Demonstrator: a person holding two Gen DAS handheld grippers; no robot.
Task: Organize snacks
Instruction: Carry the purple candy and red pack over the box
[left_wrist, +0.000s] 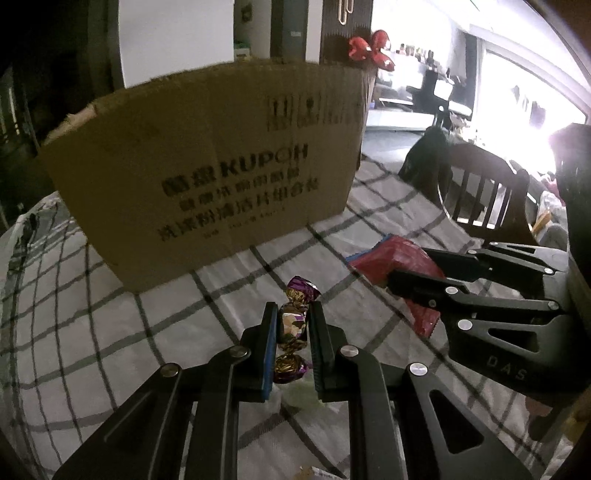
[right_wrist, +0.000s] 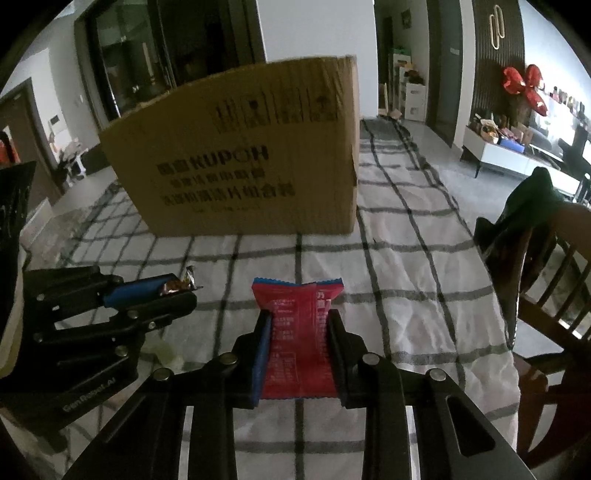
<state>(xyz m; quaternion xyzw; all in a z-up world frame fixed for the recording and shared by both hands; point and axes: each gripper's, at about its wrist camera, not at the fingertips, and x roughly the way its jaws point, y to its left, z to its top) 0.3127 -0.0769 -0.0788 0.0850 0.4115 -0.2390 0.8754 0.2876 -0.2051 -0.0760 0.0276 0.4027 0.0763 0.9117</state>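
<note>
A purple and gold twist-wrapped candy (left_wrist: 293, 325) sits upright between the blue pads of my left gripper (left_wrist: 291, 308), which is shut on it just above the checked tablecloth (left_wrist: 110, 332). From the right wrist view the left gripper (right_wrist: 190, 290) shows at the left with the candy's end (right_wrist: 179, 283) poking out. My right gripper (right_wrist: 299, 314) is shut on a red snack packet (right_wrist: 295, 332), which bows between the pads. That packet (left_wrist: 399, 254) and the right gripper (left_wrist: 410, 267) also show to the right in the left wrist view. A tall cardboard box (right_wrist: 251, 155) stands behind both.
The box (left_wrist: 207, 166) blocks the far side of the table. A wooden chair (right_wrist: 554, 280) with dark cloth over it stands at the table's right edge. A pale greenish scrap (right_wrist: 166, 350) lies on the tablecloth (right_wrist: 406, 295) under the left gripper.
</note>
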